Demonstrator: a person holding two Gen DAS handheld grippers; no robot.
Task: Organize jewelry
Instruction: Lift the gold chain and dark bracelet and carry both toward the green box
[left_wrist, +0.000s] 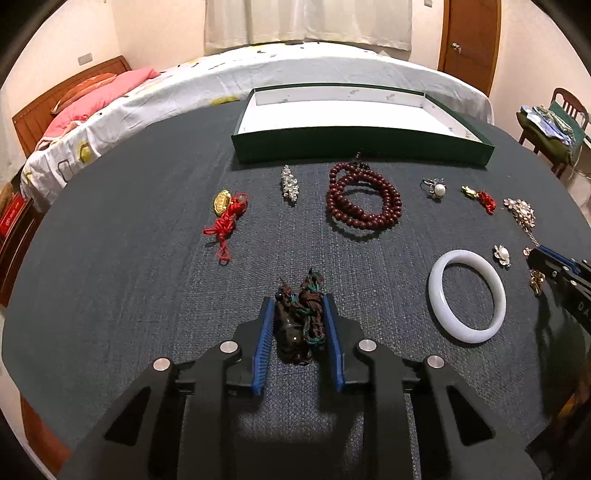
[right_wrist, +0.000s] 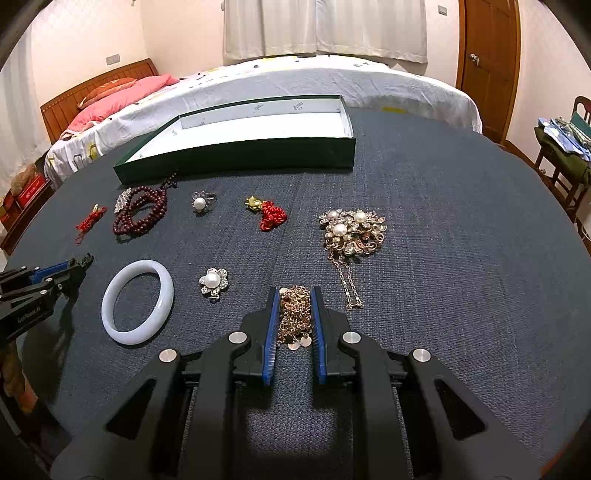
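Note:
My left gripper (left_wrist: 298, 301) is shut on a dark brown pendant with a knotted cord (left_wrist: 295, 325), low over the dark cloth. My right gripper (right_wrist: 294, 293) is shut on a gold chain bracelet (right_wrist: 294, 317). An empty green box with a white inside (left_wrist: 364, 147) stands at the far side; it also shows in the right wrist view (right_wrist: 236, 155). On the cloth lie a white jade bangle (right_wrist: 137, 301), dark red beads (left_wrist: 364, 201), pearl flower pieces (right_wrist: 213, 281) (right_wrist: 201, 202), a pearl brooch with a chain (right_wrist: 352, 229), red-cord gold charms (left_wrist: 227, 212) (right_wrist: 267, 212) and a crystal brooch (left_wrist: 290, 184).
The round table (right_wrist: 461, 240) is covered in dark blue cloth. A bed (right_wrist: 295, 85) with pink pillows stands behind it. A wooden chair with piled items (right_wrist: 565, 147) is at the right, a wooden door (right_wrist: 487, 55) beyond. The other gripper shows at each view's edge.

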